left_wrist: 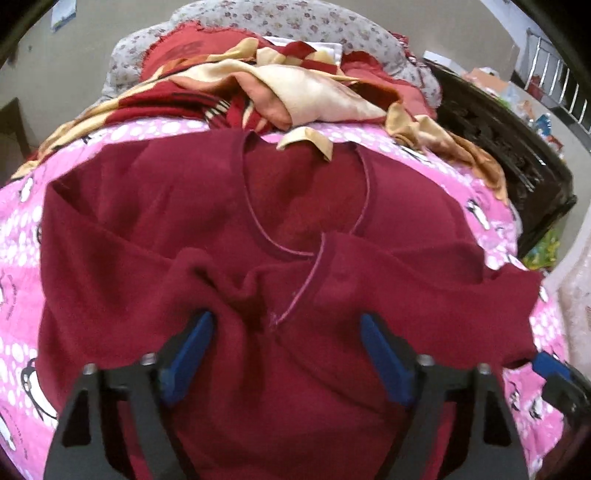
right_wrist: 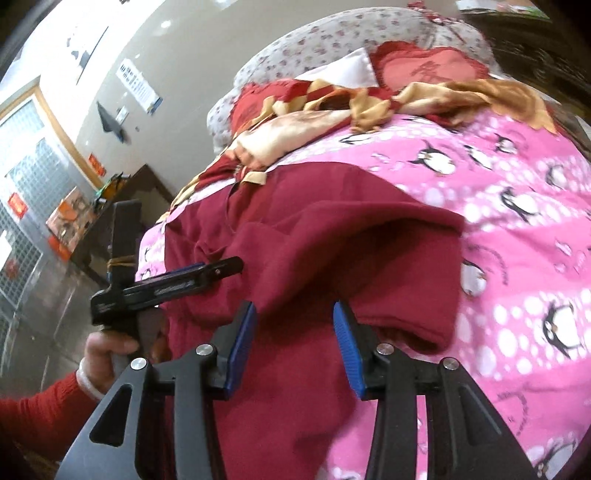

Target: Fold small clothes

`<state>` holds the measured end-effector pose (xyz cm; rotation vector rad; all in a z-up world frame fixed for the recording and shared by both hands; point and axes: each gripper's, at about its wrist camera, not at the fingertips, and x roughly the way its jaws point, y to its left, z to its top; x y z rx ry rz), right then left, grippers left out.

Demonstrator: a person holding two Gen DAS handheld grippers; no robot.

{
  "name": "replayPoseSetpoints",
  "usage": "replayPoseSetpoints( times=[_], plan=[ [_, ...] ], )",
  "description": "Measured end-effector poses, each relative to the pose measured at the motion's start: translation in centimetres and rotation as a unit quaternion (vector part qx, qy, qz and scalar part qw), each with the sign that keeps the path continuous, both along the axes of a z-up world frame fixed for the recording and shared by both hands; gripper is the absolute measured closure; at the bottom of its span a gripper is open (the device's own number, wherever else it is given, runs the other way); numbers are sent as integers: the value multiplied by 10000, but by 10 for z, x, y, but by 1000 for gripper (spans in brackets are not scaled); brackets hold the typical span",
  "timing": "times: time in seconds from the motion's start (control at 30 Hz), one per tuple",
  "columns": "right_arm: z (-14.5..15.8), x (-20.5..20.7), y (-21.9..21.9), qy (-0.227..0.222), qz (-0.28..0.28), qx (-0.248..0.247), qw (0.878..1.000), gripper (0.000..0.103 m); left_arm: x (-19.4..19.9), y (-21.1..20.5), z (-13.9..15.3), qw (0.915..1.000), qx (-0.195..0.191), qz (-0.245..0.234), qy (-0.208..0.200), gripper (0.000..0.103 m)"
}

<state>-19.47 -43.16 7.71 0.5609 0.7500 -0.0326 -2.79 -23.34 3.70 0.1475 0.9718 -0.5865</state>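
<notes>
A dark red knit top lies spread on the bed, its pink-edged neckline facing me. One side is folded in over the middle and the cloth there is bunched. My left gripper hangs just above that bunched middle, jaws wide open, blue pads clear of the cloth. In the right wrist view the top has its folded edge just ahead of my right gripper, which is open with cloth lying below its pads. The left gripper shows there from the side, held by a hand.
A pink penguin-print sheet covers the bed. A rumpled red-and-cream blanket and a floral pillow lie beyond the top. A dark carved bed frame runs along the right. Floor and a low table are on the left.
</notes>
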Motion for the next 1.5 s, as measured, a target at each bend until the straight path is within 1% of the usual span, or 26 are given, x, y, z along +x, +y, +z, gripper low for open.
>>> replayPoseSetpoints(
  times=[0.1, 0.23, 0.33, 0.37, 0.4, 0.43, 0.5, 0.57, 0.63, 0.7, 0.73, 0.77, 0.8, 0.83, 0.87, 0.9, 0.97, 1.0, 1.07, 1.1, 1.17, 1.23, 1.3, 1.37, 1.43, 1.5],
  plan=[
    [-3, -8, -8, 41, -168, 28, 9998, 50, 2, 6, 4, 9999, -88, 126, 10, 29],
    [-4, -16, -14, -27, -267, 168, 9995, 50, -4, 21, 14, 9997, -125, 226, -9, 29],
    [-4, -20, -14, -68, -281, 195, 9994, 50, -15, 32, 28, 9990, -401, 200, -32, 29],
    [-5, -20, -13, -67, -276, 217, 9994, 50, -21, 32, 32, 9985, -537, 145, 2, 29],
    [-7, -19, -13, -63, -263, 246, 9993, 50, -24, 29, 33, 9983, -582, 57, 68, 29],
    [-8, -19, -12, -51, -259, 267, 9993, 50, -25, 24, 32, 9982, -574, -38, 141, 29],
    [-11, -18, -10, -18, -247, 316, 9992, 50, -26, 12, 25, 9986, -435, -139, 267, 29],
    [-12, -18, -9, -21, -242, 352, 9991, 50, -22, 2, 13, 9990, -245, -43, 359, 29],
    [-11, -20, -8, -62, -242, 354, 9991, 50, -15, -4, 1, 9985, -164, 90, 511, 29],
    [-9, -24, -10, -82, -275, 333, 9990, 50, -4, -10, -8, 9971, -201, 254, 685, 29],
    [-9, -25, -12, -79, -302, 338, 9989, 50, -1, -12, -8, 9971, -218, 303, 663, 29],
    [-9, -27, -14, -70, -355, 348, 9987, 50, 1, -16, -5, 9973, -253, 300, 615, 39],
    [-9, -28, -17, -61, -410, 355, 9985, 50, 2, -19, -1, 9975, -280, 255, 588, 67],
    [-9, -29, -20, -54, -459, 359, 9983, 50, 3, -23, 4, 9976, -347, 114, 591, 84],
    [-8, -30, -23, -45, -524, 356, 9980, 50, 4, -25, 9, 9966, -474, -47, 673, 92],
    [-8, -31, -25, -42, -567, 352, 9978, 50, 4, -26, 18, 9963, -566, -103, 644, 93],
    [-5, -31, -27, -61, -623, 320, 9975, 50, 1, -18, 46, 9972, -699, -121, 230, 93],
    [-3, -31, -28, -80, -640, 276, 9975, 50, 0, -6, 66, 9961, -876, -84, 20, 93],
    [1, -31, -28, -121, -662, 149, 9976, 50, 1, 22, 93, 9915, -1298, 8, -131, 93],
    [3, -30, -27, -140, -668, 92, 9976, 50, 2, 32, 100, 9904, -1361, 70, -208, 92],
    [5, -28, -27, -147, -679, 21, 9976, 49, 6, 59, 108, 9903, -1301, 331, -355, 92],
    [3, -25, -29, -103, -727, 41, 9973, 47, 13, 85, 97, 9918, -1051, 648, -328, 92],
    [-1, -19, -32, -24, -819, 105, 9966, 43, 24, 105, 72, 9921, -782, 974, -103, 92],
    [-5, -10, -36, 41, -884, 159, 9960, 42, 32, 120, 46, 9897, -743, 1180, 317, 92],
    [-8, 0, -37, 105, -893, 208, 9957, 41, 32, 125, 30, 9886, -706, 1256, 442, 92],
    [-11, 14, -36, 189, -846, 166, 9961, 40, 29, 124, 23, 9892, -683, 1215, 461, 92]
  ],
)
